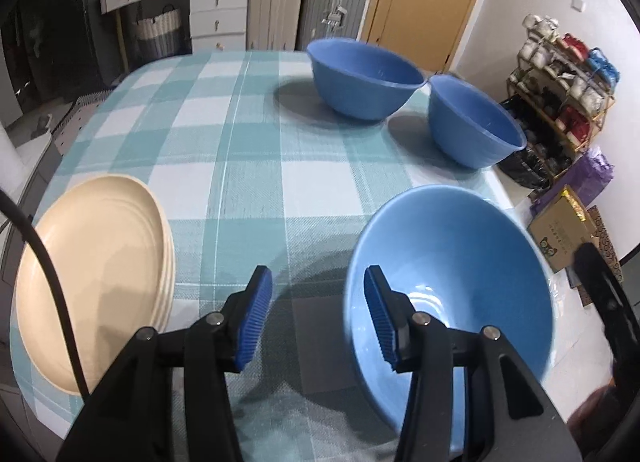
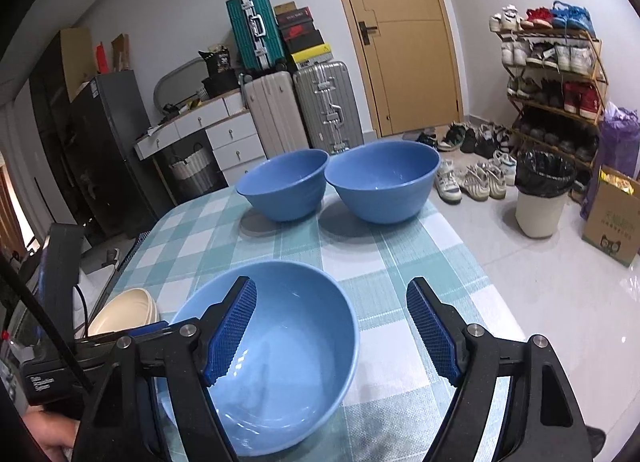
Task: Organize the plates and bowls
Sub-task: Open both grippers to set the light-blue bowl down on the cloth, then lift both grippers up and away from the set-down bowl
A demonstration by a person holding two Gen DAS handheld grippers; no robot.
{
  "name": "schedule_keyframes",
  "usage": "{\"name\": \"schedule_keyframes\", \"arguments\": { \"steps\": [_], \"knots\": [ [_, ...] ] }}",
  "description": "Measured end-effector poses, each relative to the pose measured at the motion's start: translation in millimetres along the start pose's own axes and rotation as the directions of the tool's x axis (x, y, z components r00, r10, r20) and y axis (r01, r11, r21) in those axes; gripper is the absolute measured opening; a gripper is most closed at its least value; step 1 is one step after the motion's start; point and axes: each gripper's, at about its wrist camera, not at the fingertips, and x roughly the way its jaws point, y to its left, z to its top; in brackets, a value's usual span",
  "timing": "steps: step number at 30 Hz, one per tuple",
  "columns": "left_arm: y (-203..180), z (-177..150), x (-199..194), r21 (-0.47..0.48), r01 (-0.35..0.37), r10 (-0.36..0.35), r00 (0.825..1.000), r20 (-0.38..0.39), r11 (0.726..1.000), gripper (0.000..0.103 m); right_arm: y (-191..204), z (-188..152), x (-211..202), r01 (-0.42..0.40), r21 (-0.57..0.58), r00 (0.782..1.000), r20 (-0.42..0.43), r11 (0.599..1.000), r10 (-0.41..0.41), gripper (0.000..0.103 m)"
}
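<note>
Left claw spread, holding nothing, above the checked tabletop between the stacked cream plates and the near blue bowl. Right claw spread wide, empty, over that bowl. Two more blue bowls stand side by side at the far edge.

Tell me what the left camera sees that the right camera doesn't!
Only the left camera shows the top of the plate stack well, big and close at the table's left edge, and the left tongs, open and empty.

Only the right camera shows the bin, the shoes on the floor, the green suitcase and the right tongs, open and empty over the near bowl.

Both show the near bowl, the two far bowls, the checked cloth, the door and the shoe rack.
</note>
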Motion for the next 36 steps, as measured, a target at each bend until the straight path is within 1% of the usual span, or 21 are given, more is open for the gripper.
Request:
{"name": "schedule_keyframes", "arguments": {
  "steps": [2, 5, 6, 8, 10, 11, 12, 14, 15, 17, 20, 22, 26, 27, 29, 30, 31, 32, 33, 34, 36],
  "knots": [
    [-0.4, -1.2, -10.8, 0.016, 0.009, -0.009, 1.000, 0.027, 1.000, 0.048, 2.0, 0.1, -3.7, -0.004, -0.008, 1.000, 0.017, 1.000, 0.004, 0.079],
    [1.1, -3.2, -33.8, 0.037, 0.043, -0.046, 0.994, 0.097, 0.998, 0.048, 5.2, 0.6, -7.6, -0.009, -0.020, 0.999, 0.044, 1.000, 0.010, 0.079],
    [3.0, -4.6, -44.7, 0.039, 0.050, -0.055, 0.989, 0.140, 0.998, 0.048, 6.9, 0.8, -11.0, -0.012, -0.030, 0.998, 0.059, 0.999, 0.014, 0.080],
    [5.6, -8.6, -61.9, 0.042, 0.045, -0.053, 0.975, 0.215, 0.998, 0.049, 10.5, 0.7, -16.6, -0.017, -0.048, 0.996, 0.088, 0.999, 0.021, 0.085],
    [7.0, -12.8, -75.9, 0.046, 0.047, -0.058, 0.961, 0.272, 0.998, 0.049, 17.0, 0.4, -27.1, -0.021, -0.084, 0.989, 0.142, 0.996, 0.033, 0.087],
    [7.6, -14.2, -81.3, 0.050, 0.042, -0.055, 0.954, 0.294, 0.998, 0.049, 20.0, 0.1, -31.5, -0.025, -0.101, 0.986, 0.162, 0.995, 0.042, 0.087],
    [9.1, -16.3, -88.4, 0.050, 0.015, -0.030, 0.944, 0.328, 0.999, 0.049, 23.7, -0.3, -35.5, -0.032, -0.119, 0.982, 0.179, 0.992, 0.053, 0.087],
    [11.6, -17.7, -95.4, 0.047, -0.019, 0.001, 0.933, 0.361, 0.999, 0.049, 31.9, -2.1, -43.5, -0.043, -0.157, 0.975, 0.210, 0.987, 0.076, 0.087],
    [15.3, -18.3, -99.7, 0.040, -0.014, -0.002, 0.926, 0.377, 0.999, 0.049, 35.4, -2.9, -46.8, -0.046, -0.172, 0.972, 0.219, 0.984, 0.084, 0.087],
    [20.8, -18.7, -103.4, 0.028, -0.001, -0.010, 0.921, 0.390, 1.000, 0.049, 43.4, -5.3, -53.4, -0.050, -0.209, 0.966, 0.238, 0.977, 0.100, 0.088],
    [24.7, -20.3, -109.1, 0.016, 0.000, -0.007, 0.908, 0.419, 1.000, 0.049, 54.2, -8.2, -60.1, -0.051, -0.251, 0.959, 0.258, 0.967, 0.117, 0.088],
    [22.7, -22.3, -113.1, 0.024, -0.008, -0.004, 0.895, 0.447, 1.000, 0.050, 58.4, -10.8, -65.3, -0.057, -0.270, 0.954, 0.269, 0.961, 0.132, 0.088],
    [12.9, -28.1, -120.8, 0.061, -0.038, 0.001, 0.859, 0.512, 0.997, 0.052, 65.6, -15.1, -74.4, -0.065, -0.298, 0.945, 0.289, 0.952, 0.156, 0.088],
    [10.7, -29.6, -121.8, 0.068, -0.043, 0.001, 0.853, 0.522, 0.997, 0.056, 67.0, -15.9, -75.6, -0.068, -0.304, 0.943, 0.291, 0.950, 0.161, 0.090],
    [7.1, -31.4, -122.8, 0.077, -0.049, 0.000, 0.842, 0.539, 0.996, 0.072, 68.1, -16.3, -77.4, -0.071, -0.308, 0.941, 0.295, 0.949, 0.166, 0.090],
    [6.3, -32.7, -124.1, 0.067, -0.064, 0.015, 0.829, 0.560, 0.996, 0.083, 67.9, -16.5, -77.9, -0.070, -0.307, 0.941, 0.295, 0.949, 0.165, 0.092],
    [6.6, -34.5, -125.9, 0.053, -0.075, 0.031, 0.816, 0.578, 0.996, 0.087, 67.7, -17.3, -78.3, -0.073, -0.305, 0.943, 0.290, 0.950, 0.166, 0.092],
    [7.4, -36.2, -128.6, 0.046, -0.072, 0.030, 0.802, 0.597, 0.996, 0.087, 66.4, -17.1, -79.1, -0.079, -0.299, 0.944, 0.285, 0.951, 0.168, 0.093],
    [7.1, -37.7, -130.8, 0.049, -0.066, 0.023, 0.797, 0.604, 0.997, 0.090, 64.9, -16.3, -79.1, -0.083, -0.292, 0.945, 0.280, 0.953, 0.168, 0.095],
    [7.5, -37.7, -131.0, 0.050, -0.063, 0.020, 0.796, 0.605, 0.997, 0.093, 62.7, -15.6, -79.5, -0.091, -0.282, 0.946, 0.276, 0.955, 0.172, 0.096],
    [8.2, -38.0, -129.9, 0.053, -0.061, 0.017, 0.796, 0.605, 0.997, 0.095, 56.1, -13.5, -80.1, -0.105, -0.253, 0.946, 0.272, 0.962, 0.175, 0.097]
  ]
}}
